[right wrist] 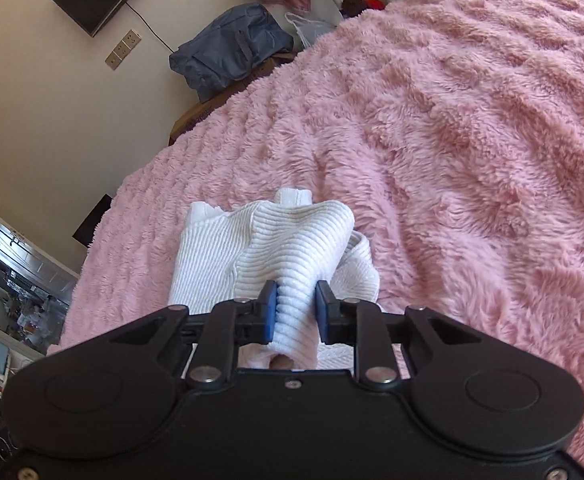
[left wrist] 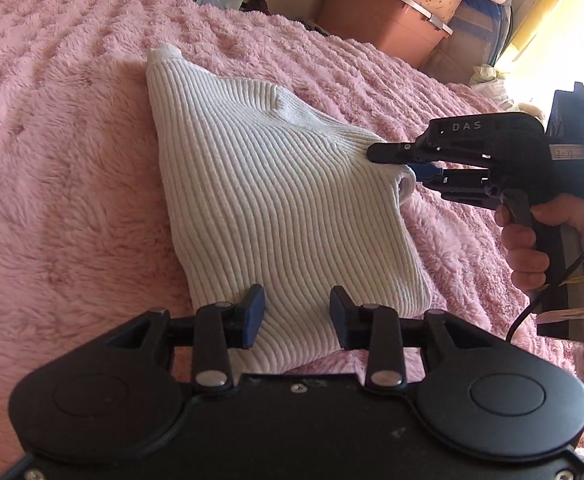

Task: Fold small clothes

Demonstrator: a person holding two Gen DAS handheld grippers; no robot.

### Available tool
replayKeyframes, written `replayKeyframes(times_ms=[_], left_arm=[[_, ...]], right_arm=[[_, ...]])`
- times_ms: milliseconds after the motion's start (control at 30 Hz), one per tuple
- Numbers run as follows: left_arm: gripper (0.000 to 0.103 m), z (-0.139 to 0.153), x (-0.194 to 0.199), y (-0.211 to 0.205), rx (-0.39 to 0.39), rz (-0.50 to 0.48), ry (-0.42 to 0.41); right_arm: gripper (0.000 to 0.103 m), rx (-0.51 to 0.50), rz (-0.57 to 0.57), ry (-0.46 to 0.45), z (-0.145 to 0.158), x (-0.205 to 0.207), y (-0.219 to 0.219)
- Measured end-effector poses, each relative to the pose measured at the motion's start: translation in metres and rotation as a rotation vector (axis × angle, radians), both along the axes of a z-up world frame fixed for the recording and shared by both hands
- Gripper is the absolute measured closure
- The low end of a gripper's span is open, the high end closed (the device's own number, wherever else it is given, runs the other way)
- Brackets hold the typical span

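The white ribbed knit top (left wrist: 268, 208) lies half folded on the fluffy pink blanket (left wrist: 52, 160), with the right gripper (right wrist: 295, 312) pinching its corner and the left gripper (left wrist: 296, 316) spread over its near edge, so more folding is left.

"DAS" stands in raised letters on the right tool (left wrist: 405, 162); its white sticker is unreadable.

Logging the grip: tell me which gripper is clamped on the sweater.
The right gripper: its pads pinch a bunched edge of the sweater. The left gripper stands open over the near edge.
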State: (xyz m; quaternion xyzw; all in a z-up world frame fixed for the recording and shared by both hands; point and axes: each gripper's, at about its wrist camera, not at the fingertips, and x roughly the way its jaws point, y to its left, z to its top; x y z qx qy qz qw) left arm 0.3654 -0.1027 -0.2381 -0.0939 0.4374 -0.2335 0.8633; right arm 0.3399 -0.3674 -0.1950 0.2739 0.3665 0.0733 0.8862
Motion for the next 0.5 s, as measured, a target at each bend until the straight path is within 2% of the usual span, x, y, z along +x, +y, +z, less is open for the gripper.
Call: replayKeyframes(times_ms=[100, 200, 233, 267, 367, 500], left_arm=[[0.067, -0.004, 0.000, 0.000, 0.000, -0.001, 0.009], [0.067, 0.001, -0.001, 0.002, -0.012, 0.005, 0.005], [0.067, 0.005, -0.002, 0.003, -0.016, 0.005, -0.004], [0.067, 0.009, -0.004, 0.002, -0.019, 0.005, -0.016], [0.066, 0.019, -0.011, 0.003, -0.032, 0.019, -0.044], [0.066, 0.022, -0.022, 0.002, -0.013, 0.023, -0.060]], right_arm=[[0.082, 0.032, -0.024, 0.051, -0.028, 0.008, -0.008], [0.079, 0.058, -0.012, 0.023, -0.034, 0.003, -0.013], [0.075, 0.052, -0.011, 0.009, -0.031, 0.000, -0.013], [0.064, 0.044, -0.012, -0.004, -0.026, -0.004, -0.013], [0.063, -0.036, 0.032, -0.091, 0.001, -0.020, -0.007], [0.063, -0.226, 0.199, -0.173, 0.036, -0.054, 0.026]])
